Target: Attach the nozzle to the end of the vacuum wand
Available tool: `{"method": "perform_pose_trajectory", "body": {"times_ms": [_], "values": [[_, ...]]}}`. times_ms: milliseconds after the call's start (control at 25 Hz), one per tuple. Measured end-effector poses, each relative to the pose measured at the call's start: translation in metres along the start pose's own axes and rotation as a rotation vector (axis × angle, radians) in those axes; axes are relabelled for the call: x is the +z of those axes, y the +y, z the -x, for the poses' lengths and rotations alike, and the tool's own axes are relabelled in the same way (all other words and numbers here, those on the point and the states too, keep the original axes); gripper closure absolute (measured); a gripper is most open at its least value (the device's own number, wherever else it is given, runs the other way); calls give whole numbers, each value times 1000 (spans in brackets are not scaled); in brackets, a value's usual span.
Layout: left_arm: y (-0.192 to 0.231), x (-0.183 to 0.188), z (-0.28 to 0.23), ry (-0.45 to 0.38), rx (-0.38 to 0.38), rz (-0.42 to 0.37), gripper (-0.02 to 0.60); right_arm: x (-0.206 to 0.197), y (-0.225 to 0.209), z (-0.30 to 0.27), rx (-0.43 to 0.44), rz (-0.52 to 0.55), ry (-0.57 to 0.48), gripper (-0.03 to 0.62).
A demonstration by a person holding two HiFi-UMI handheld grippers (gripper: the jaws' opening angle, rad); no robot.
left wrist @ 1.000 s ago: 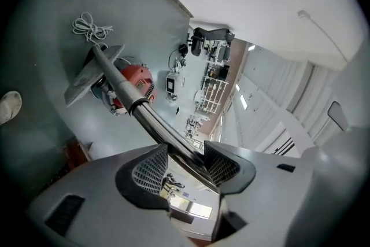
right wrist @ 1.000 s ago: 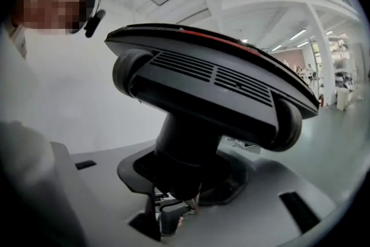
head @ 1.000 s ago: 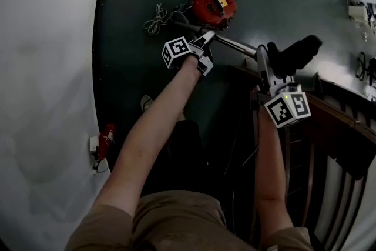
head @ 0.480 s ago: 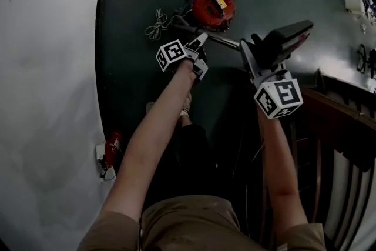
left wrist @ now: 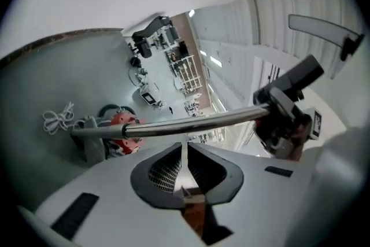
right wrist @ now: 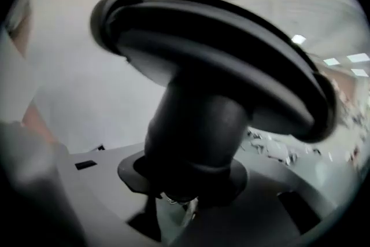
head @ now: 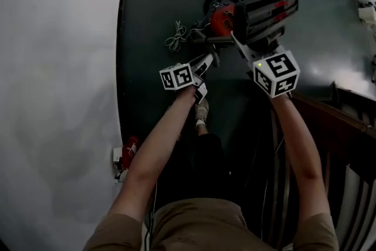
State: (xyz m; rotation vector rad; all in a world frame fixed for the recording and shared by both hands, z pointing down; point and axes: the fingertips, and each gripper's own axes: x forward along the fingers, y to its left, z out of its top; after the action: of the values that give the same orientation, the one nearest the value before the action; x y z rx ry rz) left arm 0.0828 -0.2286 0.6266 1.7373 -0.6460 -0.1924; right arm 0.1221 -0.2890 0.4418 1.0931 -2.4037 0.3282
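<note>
Your right hand-held gripper [right wrist: 188, 182] is closed tight on the round neck of the wide black plastic floor nozzle [head: 267, 9]. You are holding the nozzle up in the air. From your head view, its flat head covers part of the round red vacuum cleaner [head: 220, 20]. The red vacuum cleaner sits on the dark green floor [head: 153, 3]. A bunch of white cord [head: 176, 38] lies on the floor just beside it.

Your left hand-held gripper [left wrist: 184, 147] is closed. Its two jaws are pressed together with nothing between them. The long shiny metal vacuum wand [left wrist: 191, 123] runs sideways right past the tips of those jaws. You cannot tell if the tips touch it. One end of the wand goes back toward the red vacuum cleaner. The other end reaches the neck of the nozzle, close to your right hand-held gripper. You cannot tell if that end is pushed into the neck.

Your two hand-held grippers are near each other in front of you.
</note>
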Motion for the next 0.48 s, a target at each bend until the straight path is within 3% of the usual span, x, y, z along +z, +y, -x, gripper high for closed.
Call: {"method": "perform_pose_trajectory", "body": {"times_ms": [40, 120, 160, 200, 240, 280, 360, 400, 480], "values": [[-8, -7, 22, 27, 16, -57, 558, 2, 1, -1, 4, 7, -1, 445], [-10, -20, 78, 59, 65, -149, 558, 11, -14, -13, -89, -68, -42, 444], [-6, -22, 112, 57, 98, -182, 558, 17, -9, -33, -143, -103, -66, 445], [-5, -23, 150, 52, 140, -204, 558, 23, 21, -64, -135, -95, -58, 445], [-6, -27, 188, 53, 190, -215, 558, 26, 78, -102, -45, -35, -2, 411], [-4, -39, 225, 64, 244, -215, 558, 27, 149, -138, 99, 48, 79, 309], [8, -82, 291, 104, 334, -193, 558, 27, 263, -163, 348, 125, 169, 278], [11, -103, 320, 115, 355, -174, 558, 24, 292, -149, 407, 114, 163, 276], [5, -131, 364, 115, 358, -146, 558, 10, 313, -93, 433, 113, 138, 278]]}}
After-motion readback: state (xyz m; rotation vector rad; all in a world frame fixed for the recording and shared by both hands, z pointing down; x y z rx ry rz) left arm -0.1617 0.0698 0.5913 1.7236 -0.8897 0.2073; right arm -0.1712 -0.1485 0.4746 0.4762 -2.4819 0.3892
